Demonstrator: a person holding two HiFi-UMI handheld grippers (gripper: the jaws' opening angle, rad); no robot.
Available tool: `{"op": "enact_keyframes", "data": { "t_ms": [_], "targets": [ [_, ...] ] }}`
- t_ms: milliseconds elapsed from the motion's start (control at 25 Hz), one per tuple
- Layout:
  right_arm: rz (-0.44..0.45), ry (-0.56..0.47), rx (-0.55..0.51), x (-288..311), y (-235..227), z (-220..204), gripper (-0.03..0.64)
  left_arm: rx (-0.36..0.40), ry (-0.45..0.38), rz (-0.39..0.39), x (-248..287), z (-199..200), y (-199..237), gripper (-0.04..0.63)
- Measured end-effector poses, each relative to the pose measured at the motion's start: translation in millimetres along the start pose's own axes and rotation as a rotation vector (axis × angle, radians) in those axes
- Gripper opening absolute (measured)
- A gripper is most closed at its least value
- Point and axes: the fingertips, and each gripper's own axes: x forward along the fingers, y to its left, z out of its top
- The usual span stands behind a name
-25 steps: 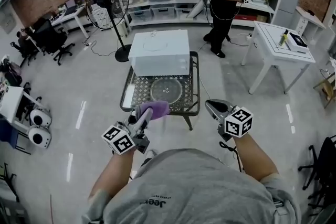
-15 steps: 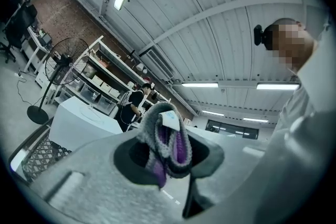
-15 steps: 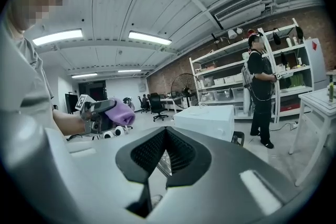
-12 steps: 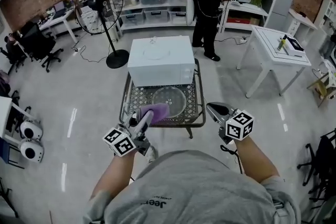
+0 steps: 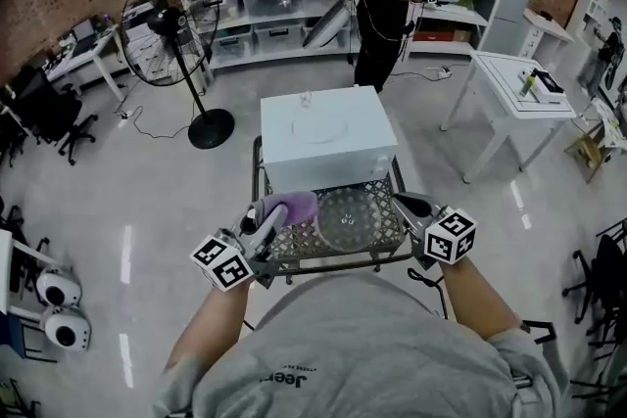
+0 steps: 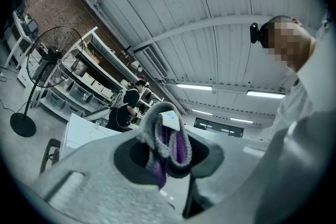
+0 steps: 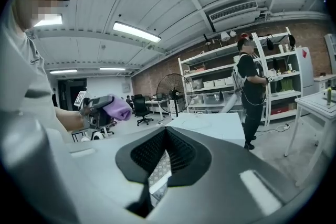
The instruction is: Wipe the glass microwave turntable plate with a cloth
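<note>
- The plate (image 5: 348, 218) lies flat on the mesh table (image 5: 294, 243), in front of the microwave (image 5: 328, 137). It sits close to the near edge and a little toward the right edge.
- The left gripper (image 5: 274, 213) is clamped on a purple cloth (image 5: 291, 207), bunched between its jaws. It hangs over the near left part of the table, just beside the plate, and I see no contact with the glass.
- The right gripper (image 5: 409, 205) has its jaws together with nothing between them. It hovers over the near right corner, near the plate's rim.
- This fits two stages: the cloth about to go onto the glass, or just lifted off it. I cannot see whether the glass is clean.
- Nothing holds the plate. I think a sideways push from the cloth could make the glass slide on the metal mesh toward the near or right edge and fall.
- The cloth is only a small bunch. If it is pressed low, the hard jaw tips could knock the glass.
- The microwave's front closes the far side, so a stroke that way has little room.
- Bare mesh lies left of the plate, and this is the open side. On the right, the edge comes soon.
- The person stands against the near edge, and the floor around the table is open.
</note>
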Motion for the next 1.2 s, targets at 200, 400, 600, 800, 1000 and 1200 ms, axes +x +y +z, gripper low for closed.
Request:
{"op": "enact_keyframes", "data": {
  "t_ms": [200,400,600,800,1000,1200],
  "targets": [
    [-0.057,0.007,0.013,36.3,-12.8,8.1,0.008,-0.017,0.031,-0.044,10.8,13.6,40.6,0.092],
    [-0.091,0.032,0.031,61.7,-28.5,5.2,0.008,-0.043,0.066,-0.077,24.9,11.4,69.2,0.092],
    [-0.065,0.086,0.015,73.8,-47.6,-9.8,0.008,-0.060,0.082,-0.076,50.0,-0.8,84.5,0.092],
    [-0.012,0.100,0.034,81.8,-80.5,-26.3,0.008,-0.050,0.092,-0.030,76.2,-19.1,94.2,0.092],
    [0.100,0.106,0.019,71.7,-137.4,-41.3,0.008,-0.023,0.091,0.075,126.6,-52.5,80.6,0.092],
    [0.217,0.162,-0.020,65.5,-176.3,-51.0,0.008,-0.057,0.068,0.220,164.2,-80.5,70.4,0.092]
  ]
}}
